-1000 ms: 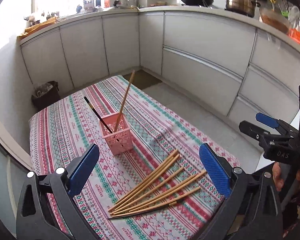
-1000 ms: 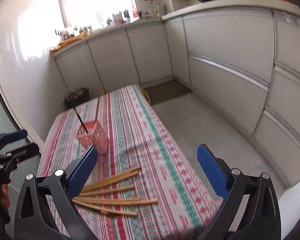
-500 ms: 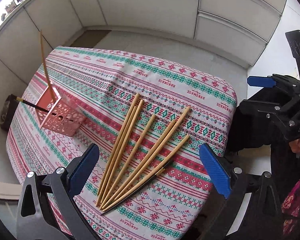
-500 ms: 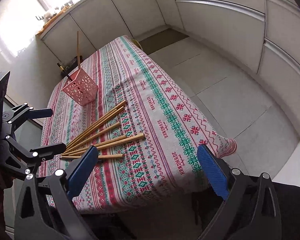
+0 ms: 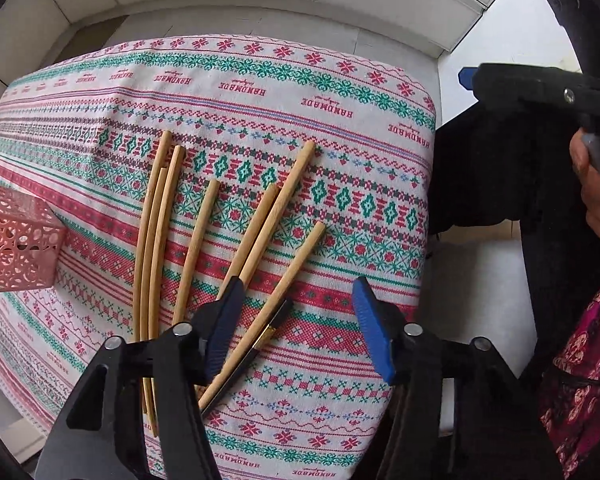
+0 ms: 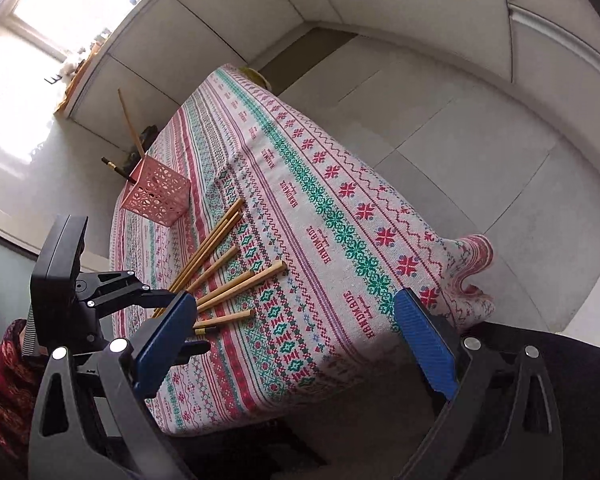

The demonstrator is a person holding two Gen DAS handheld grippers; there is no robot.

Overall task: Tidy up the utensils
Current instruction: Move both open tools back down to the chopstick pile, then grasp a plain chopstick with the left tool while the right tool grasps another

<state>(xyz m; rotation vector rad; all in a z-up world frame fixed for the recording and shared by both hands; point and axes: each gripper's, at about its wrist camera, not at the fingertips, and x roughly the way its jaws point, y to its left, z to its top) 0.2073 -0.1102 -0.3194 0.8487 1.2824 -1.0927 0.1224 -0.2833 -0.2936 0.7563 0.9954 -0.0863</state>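
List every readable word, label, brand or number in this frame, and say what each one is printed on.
"HANDMADE": woven repeatedly in red along bands of the patterned tablecloth; it reads upside down in the left wrist view and sideways in the right wrist view.
A smaller script line sits by each "HANDMADE": too small to read.
Pink basket, chopsticks and both grippers: no readable text.

Open left gripper (image 5: pixel 300 328) above fanned wooden chopsticks (image 5: pixel 260 232) on patterned tablecloth (image 5: pixel 340 92), pink basket (image 5: pixel 16 240) alongside
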